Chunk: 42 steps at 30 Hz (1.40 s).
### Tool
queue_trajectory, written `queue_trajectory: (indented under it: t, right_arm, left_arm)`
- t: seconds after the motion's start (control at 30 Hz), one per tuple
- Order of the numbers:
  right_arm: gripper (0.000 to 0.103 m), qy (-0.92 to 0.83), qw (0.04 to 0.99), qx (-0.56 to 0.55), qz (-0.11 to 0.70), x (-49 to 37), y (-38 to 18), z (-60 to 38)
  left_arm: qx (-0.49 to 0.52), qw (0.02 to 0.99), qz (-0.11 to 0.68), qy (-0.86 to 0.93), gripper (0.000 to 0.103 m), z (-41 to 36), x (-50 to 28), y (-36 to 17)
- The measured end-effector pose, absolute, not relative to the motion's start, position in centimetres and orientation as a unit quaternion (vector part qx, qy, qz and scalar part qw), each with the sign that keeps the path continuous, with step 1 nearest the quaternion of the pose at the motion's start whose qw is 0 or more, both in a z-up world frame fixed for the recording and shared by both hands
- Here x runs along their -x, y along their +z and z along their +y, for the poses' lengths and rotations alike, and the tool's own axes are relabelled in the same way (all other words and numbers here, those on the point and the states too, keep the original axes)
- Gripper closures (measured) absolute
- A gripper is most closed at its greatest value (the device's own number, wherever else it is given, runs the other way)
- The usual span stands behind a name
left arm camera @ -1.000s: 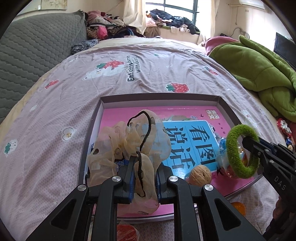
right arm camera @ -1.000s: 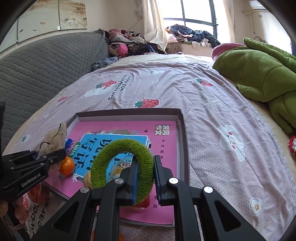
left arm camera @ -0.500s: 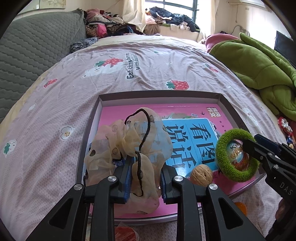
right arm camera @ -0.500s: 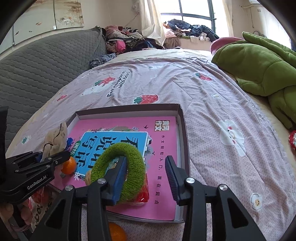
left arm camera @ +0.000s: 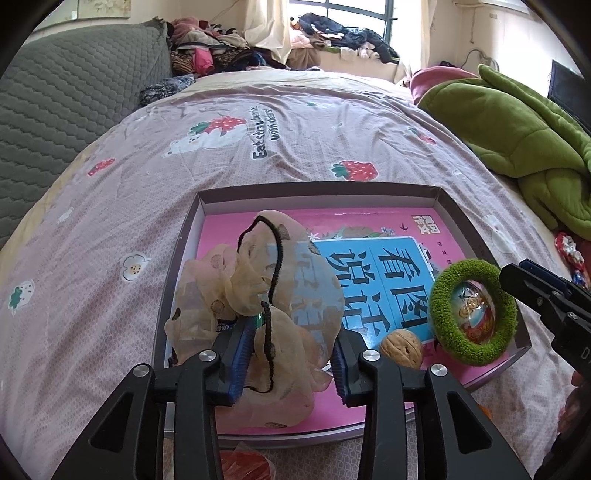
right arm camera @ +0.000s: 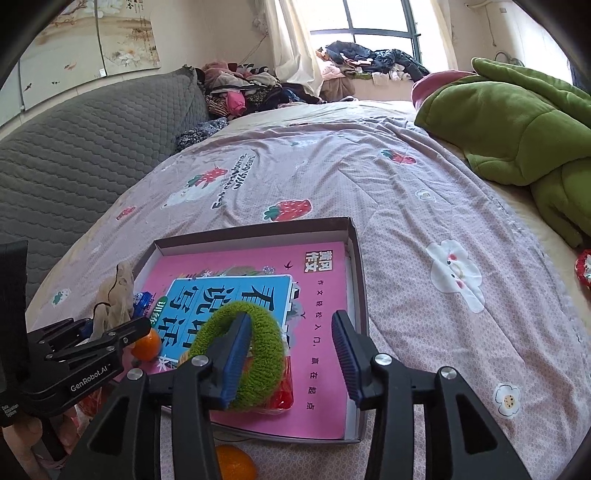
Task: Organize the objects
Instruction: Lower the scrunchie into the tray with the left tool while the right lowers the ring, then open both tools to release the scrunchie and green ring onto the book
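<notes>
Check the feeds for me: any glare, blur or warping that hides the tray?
Left wrist: sharp, daylit; the window is blown out, fisheye bows the tray rim, and the sheer scrunchie veils part of the book. Right wrist: sharp too; window glare stays far off, and the green scrunchie covers the near corner.

Green fuzzy scrunchie point(left arm camera: 474, 312), pink book point(right arm camera: 321, 295), strawberry-print sheet point(left arm camera: 258, 155).
</notes>
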State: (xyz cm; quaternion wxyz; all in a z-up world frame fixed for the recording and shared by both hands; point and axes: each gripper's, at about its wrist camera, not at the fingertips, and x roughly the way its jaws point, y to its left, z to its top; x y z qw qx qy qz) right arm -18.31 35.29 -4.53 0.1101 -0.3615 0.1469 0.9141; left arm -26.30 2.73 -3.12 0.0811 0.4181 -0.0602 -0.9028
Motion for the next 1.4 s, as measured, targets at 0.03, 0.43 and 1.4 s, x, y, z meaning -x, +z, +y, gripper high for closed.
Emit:
queue_trajectory:
  t: [0.03,0.43,1.4]
  right_arm:
    - [0.058,0.914,0.109,0.361,0.148,18.3,-4.5,35.3]
    - [0.058,0.918,0.108,0.351,0.149,17.8,-3.6,35.2]
    - [0.052,0.934,0.082,0.322,0.129,16.0,-0.7,32.6]
  left_arm:
    - [-0.416,0.081,-0.058,-0.904,0.057,2.7,26.2,-3.0]
    - [-0.401,0.092,-0.049,-0.91,0.045,2.4,25.4,-1.3]
    - [-0.368,0.103,-0.036,-0.923,0.038,2.8,22.9,2.7]
